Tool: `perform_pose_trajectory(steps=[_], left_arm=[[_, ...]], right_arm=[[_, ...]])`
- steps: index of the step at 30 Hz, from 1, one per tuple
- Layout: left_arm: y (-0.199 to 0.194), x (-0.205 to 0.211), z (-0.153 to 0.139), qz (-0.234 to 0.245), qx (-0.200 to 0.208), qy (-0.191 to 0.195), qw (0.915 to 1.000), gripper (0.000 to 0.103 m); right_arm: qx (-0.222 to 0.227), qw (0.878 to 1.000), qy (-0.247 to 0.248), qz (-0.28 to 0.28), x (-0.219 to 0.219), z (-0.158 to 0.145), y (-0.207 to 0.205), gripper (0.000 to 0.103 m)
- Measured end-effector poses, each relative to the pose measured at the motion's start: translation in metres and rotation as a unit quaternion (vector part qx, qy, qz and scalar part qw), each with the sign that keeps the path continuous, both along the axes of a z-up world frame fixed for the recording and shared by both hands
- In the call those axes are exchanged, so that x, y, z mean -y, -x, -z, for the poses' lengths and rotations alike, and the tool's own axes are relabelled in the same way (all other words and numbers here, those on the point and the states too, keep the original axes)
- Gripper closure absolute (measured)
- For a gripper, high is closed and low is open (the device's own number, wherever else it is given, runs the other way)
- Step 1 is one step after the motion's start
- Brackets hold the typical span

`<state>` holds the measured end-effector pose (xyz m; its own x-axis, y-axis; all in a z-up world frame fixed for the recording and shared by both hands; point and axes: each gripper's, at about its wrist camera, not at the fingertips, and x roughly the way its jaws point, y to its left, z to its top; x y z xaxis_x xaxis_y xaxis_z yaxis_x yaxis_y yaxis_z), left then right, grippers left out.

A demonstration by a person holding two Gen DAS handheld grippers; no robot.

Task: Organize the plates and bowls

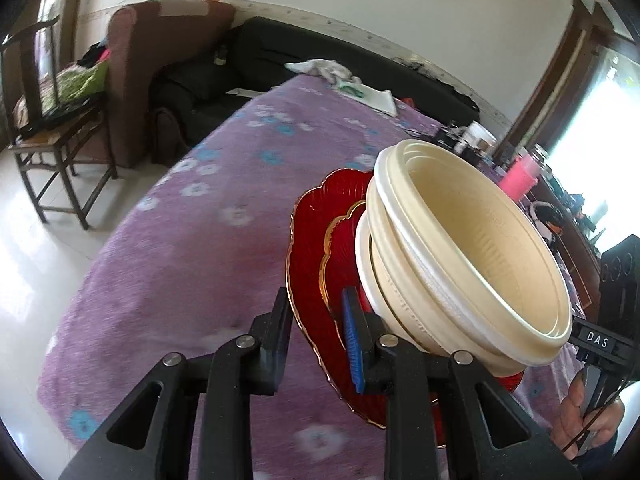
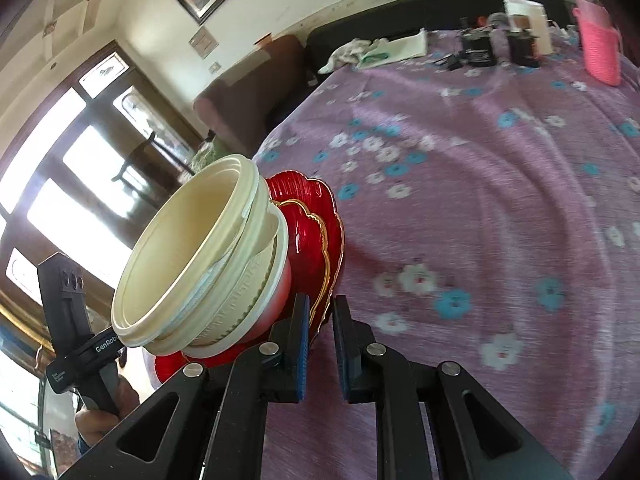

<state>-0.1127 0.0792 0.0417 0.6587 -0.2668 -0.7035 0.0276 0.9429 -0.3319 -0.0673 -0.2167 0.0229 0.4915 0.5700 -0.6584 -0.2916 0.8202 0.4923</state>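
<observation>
The left hand-held gripper (image 1: 316, 338), black with blue ribbed pads, is clamped on the near rim of a large red scalloped glass plate with a gold edge (image 1: 310, 256). The right hand-held gripper (image 2: 320, 344) pinches the opposite rim of the same plate, its two fingers closed tight on the glass. Between them the plate is held up above the table (image 1: 180, 248), which is covered with a purple cloth printed with white and blue flowers.

On the large plate lies a smaller red scalloped plate with a gold rim (image 1: 340, 244). On that sits a nested stack of cream plastic bowls (image 1: 472, 264); their rims sit unevenly, the upper ones skewed against the lower. In both wrist views the whole load appears strongly tilted.

Each wrist view catches the other hand-held gripper's black handle and the person's hand (image 1: 588, 420) around it.

At the far end of the table are a pink woven container (image 2: 600, 44), some small dark items and a white cloth (image 2: 352, 54). Beyond stand a black sofa (image 1: 256, 64) and a brown armchair (image 1: 160, 60).
</observation>
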Motion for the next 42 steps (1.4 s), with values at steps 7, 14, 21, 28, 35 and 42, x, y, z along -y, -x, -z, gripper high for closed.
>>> perform_pose_trajectory(steps=[7,14,21,28,35,42], left_arm=[[-0.028,0.065,-0.003,0.05,-0.009,-0.004,0.9987,0.08],[-0.05,0.138,0.0,0.085,-0.014,-0.017,0.9961,0.076],[-0.068,0.19,-0.002,0.096,0.004,-0.035,0.9947,0.069],[-0.071,0.192,0.009,0.095,-0.002,-0.022,0.9952,0.058],[-0.04,0.172,-0.003,0.09,0.039,-0.038,0.9945,0.028],[0.019,0.188,-0.015,0.093,0.143,-0.11,0.9791,0.014]], right_arm=[[0.002,0.998,-0.016,0.067,0.07,-0.005,0.01,0.09],[0.007,0.99,-0.017,0.139,0.136,-0.009,0.022,0.09],[0.001,0.98,-0.014,0.199,0.181,-0.001,0.024,0.09],[-0.006,0.977,-0.023,0.212,0.187,0.008,0.02,0.088],[0.009,0.978,-0.016,0.207,0.191,0.001,0.038,0.082],[0.08,0.966,0.04,0.243,0.184,-0.008,0.083,0.067]])
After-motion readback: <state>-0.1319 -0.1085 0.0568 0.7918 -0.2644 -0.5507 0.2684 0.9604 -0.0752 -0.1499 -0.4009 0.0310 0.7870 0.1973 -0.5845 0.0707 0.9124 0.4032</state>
